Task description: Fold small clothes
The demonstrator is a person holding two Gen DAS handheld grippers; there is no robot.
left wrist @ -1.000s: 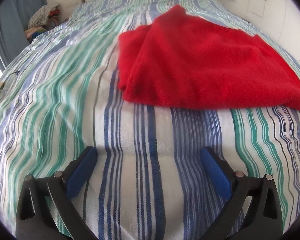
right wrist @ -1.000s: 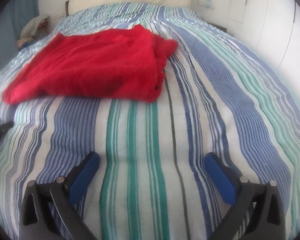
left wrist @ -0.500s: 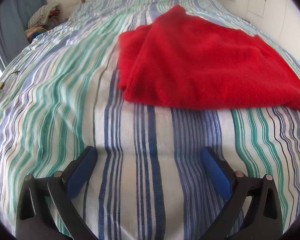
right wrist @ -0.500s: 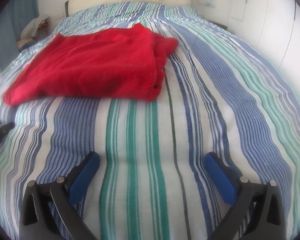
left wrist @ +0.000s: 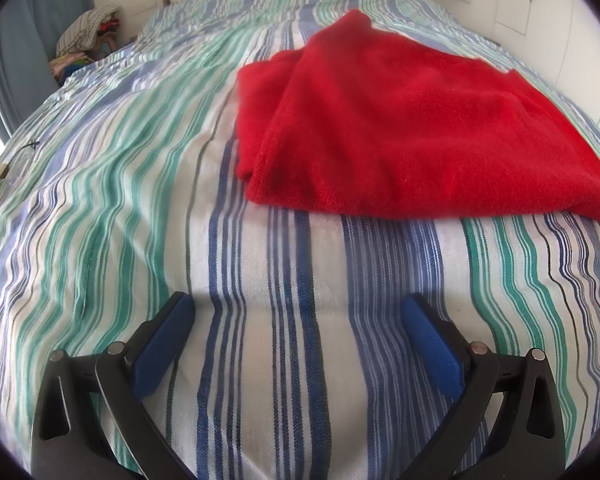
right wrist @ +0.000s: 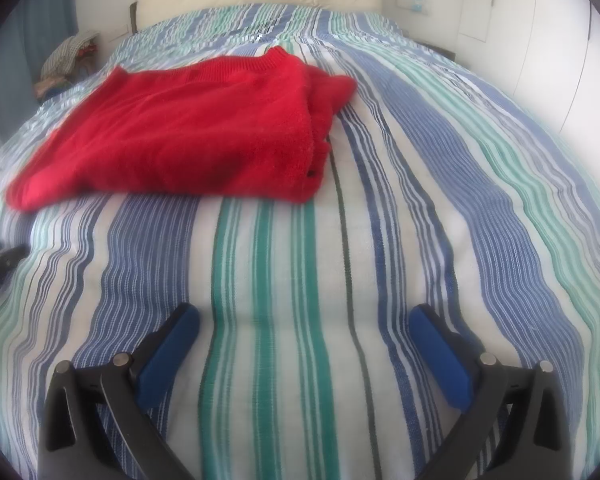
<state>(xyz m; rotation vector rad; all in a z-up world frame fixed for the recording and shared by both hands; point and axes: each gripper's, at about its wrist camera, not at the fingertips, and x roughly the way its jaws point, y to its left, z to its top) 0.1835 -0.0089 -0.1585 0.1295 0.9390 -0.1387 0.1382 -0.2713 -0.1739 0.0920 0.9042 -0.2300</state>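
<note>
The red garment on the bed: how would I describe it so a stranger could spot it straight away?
Start with the big bed under its blue, green and white striped cover. On the cover, ahead of both open tools, lies the red garment, a fuzzy knit folded flat in layers. It is the only plain, bright red thing there; everything around it is striped.

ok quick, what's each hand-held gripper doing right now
Left hand-held gripper: open, holding nothing.
Right hand-held gripper: open, holding nothing.

Bright daylight from the left; fisheye-bent edges, slight motion blur.
</note>
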